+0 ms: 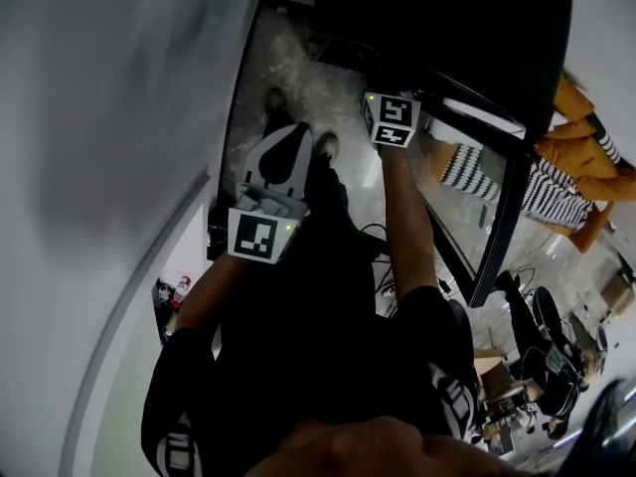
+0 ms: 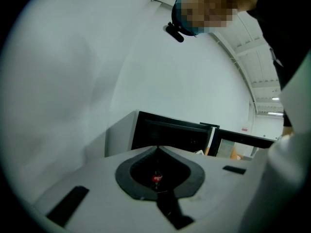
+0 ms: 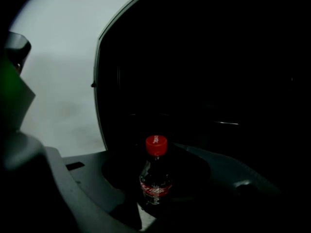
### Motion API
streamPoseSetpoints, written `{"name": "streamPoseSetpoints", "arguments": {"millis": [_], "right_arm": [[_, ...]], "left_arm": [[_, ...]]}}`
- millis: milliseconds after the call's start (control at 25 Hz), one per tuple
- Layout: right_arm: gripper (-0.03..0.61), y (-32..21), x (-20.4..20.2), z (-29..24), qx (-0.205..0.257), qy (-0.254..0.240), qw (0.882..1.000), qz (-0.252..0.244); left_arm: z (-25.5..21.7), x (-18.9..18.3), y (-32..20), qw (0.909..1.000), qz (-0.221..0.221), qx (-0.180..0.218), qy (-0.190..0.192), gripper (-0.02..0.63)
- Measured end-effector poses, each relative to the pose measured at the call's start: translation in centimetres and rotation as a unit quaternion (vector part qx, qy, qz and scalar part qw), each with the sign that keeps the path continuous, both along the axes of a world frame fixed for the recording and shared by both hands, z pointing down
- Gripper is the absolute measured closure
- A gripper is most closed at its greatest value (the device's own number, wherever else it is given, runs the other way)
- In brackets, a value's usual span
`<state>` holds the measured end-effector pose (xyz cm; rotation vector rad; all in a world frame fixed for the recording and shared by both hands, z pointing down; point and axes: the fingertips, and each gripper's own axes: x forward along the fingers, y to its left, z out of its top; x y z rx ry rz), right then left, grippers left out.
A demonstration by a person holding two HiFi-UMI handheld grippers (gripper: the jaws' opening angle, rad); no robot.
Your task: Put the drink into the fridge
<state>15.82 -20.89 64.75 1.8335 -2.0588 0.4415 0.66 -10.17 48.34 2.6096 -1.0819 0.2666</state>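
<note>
One cola bottle (image 3: 155, 181) gripped between right gripper (image 3: 158, 159) jaws, left gripper (image 2: 157, 149) jaws closed, empty

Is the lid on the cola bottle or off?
On. The right gripper view shows the red cap sitting on top of the cola bottle.

A grey marbled floor (image 1: 288, 58) is running as a strip between a white wall (image 1: 99, 117) and a black fridge (image 1: 447, 18), whose open glass door (image 1: 502, 217) is hanging above it. The person's shoes (image 1: 275, 99) are standing near the strip's far end, thin cables (image 1: 383, 235) are trailing across its middle, and a small cluster (image 1: 177, 291) with a red bit, too small to tell, is sitting at the floor's edge against the wall. Toward the floor's right edge the surface is showing paler, and dark clutter (image 1: 537, 366), hard to make out, is standing on it.
</note>
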Motion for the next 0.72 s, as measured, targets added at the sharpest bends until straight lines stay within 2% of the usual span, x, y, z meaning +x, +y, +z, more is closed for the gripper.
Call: {"name": "streamPoseSetpoints", "arguments": {"millis": [200,720], "right_arm": [[0.453,-1.5,0.1,1.1,0.014,-0.005,1.000,0.003],[0.453,-4.0,0.7,5.5,0.003,0.000,1.000,0.003]], "left_arm": [[0.5,0.0,0.1,1.0000,0.006,-0.004,-0.005,0.609],[1.5,0.0,0.2,0.9998,-0.010,-0.017,-0.002,0.609]]}}
